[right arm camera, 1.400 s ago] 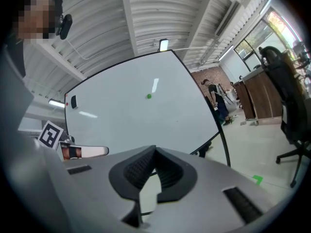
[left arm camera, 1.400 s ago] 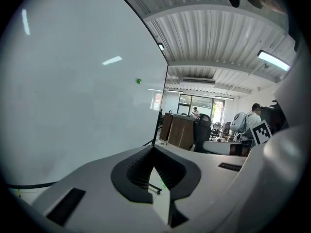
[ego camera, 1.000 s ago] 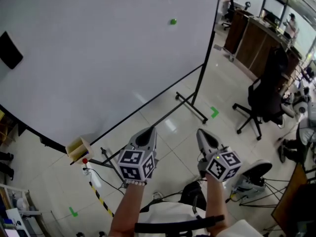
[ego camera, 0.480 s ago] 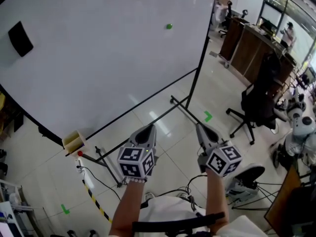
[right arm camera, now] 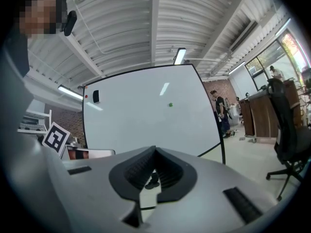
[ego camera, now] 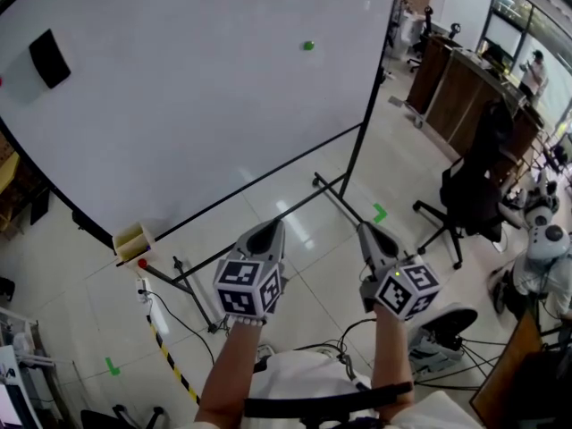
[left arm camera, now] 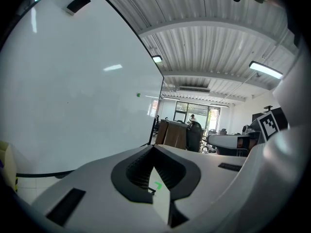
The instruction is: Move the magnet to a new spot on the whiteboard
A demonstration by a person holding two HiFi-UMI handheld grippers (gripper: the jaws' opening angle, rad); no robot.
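Two hand-held grippers sit nearest, side by side above a pale tiled floor. The left gripper (ego camera: 268,228) and the right gripper (ego camera: 365,231) each have their jaws pressed together at the tips, with nothing caught between them (each gripper's own camera shows only background through the gap lower down). Both hang well short of the whiteboard (ego camera: 179,123), which stands ahead on a dark metal stand.

High on the board, toward its right edge, sits the magnet (ego camera: 308,46) — a small green dot alone on bare white, well apart from a black eraser (ego camera: 49,58) at the upper left. Whether this is its old spot or its new one cannot be told.

It looks small, hard and light, kept on only by its own pull — likely to skid on the slick surface. Pinching opposite sides of its rim seems the surest hold.
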